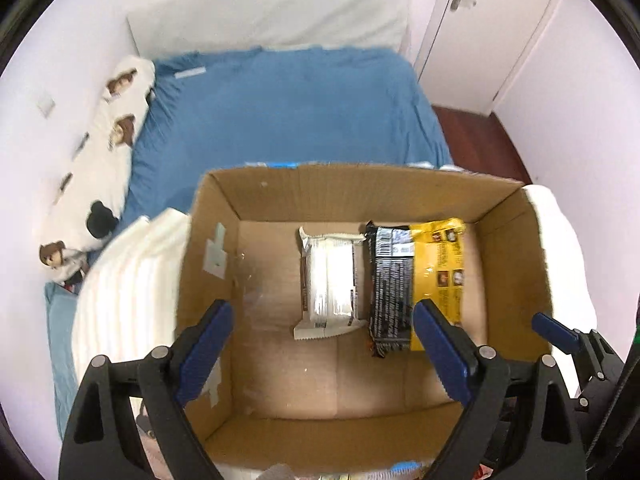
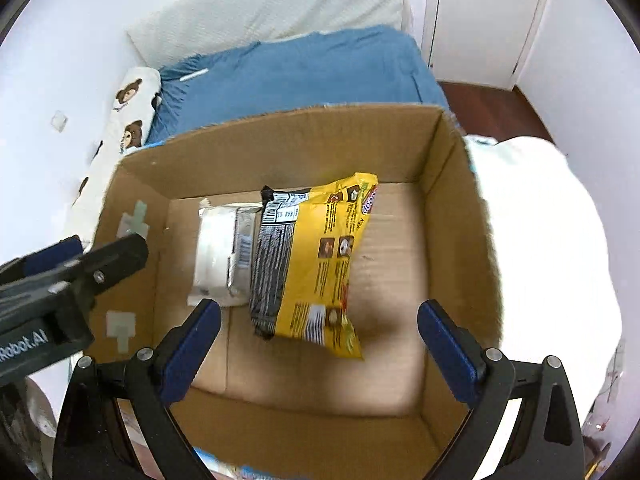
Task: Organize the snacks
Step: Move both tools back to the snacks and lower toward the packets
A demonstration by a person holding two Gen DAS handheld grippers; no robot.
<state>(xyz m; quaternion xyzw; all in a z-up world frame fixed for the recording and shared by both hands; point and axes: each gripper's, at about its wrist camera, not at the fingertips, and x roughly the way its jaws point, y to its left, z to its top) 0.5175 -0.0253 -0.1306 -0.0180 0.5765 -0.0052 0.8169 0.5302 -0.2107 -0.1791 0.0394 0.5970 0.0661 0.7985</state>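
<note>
An open cardboard box (image 1: 320, 192) (image 2: 300, 144) stands on the bed. On its floor lie two snack packs side by side: a white wrapped pack (image 1: 330, 280) (image 2: 218, 252) and, to its right, a yellow and black bag (image 1: 416, 276) (image 2: 312, 264). My left gripper (image 1: 323, 308) hangs above the box, pointing steeply down, open and empty. My right gripper (image 2: 319, 306) hovers over the yellow bag, wide open, touching nothing. One blue finger of the right gripper (image 1: 554, 326) shows at the box's right wall. The left gripper's body (image 2: 80, 264) shows over the left wall.
The box sits on a bed with a blue sheet (image 1: 280, 112). A bear-print cushion (image 1: 116, 136) lies along the left wall and a white pillow (image 1: 272, 12) at the head. White bedding (image 1: 128, 280) (image 2: 540, 240) flanks the box. A white door (image 1: 480, 20) is at the back right.
</note>
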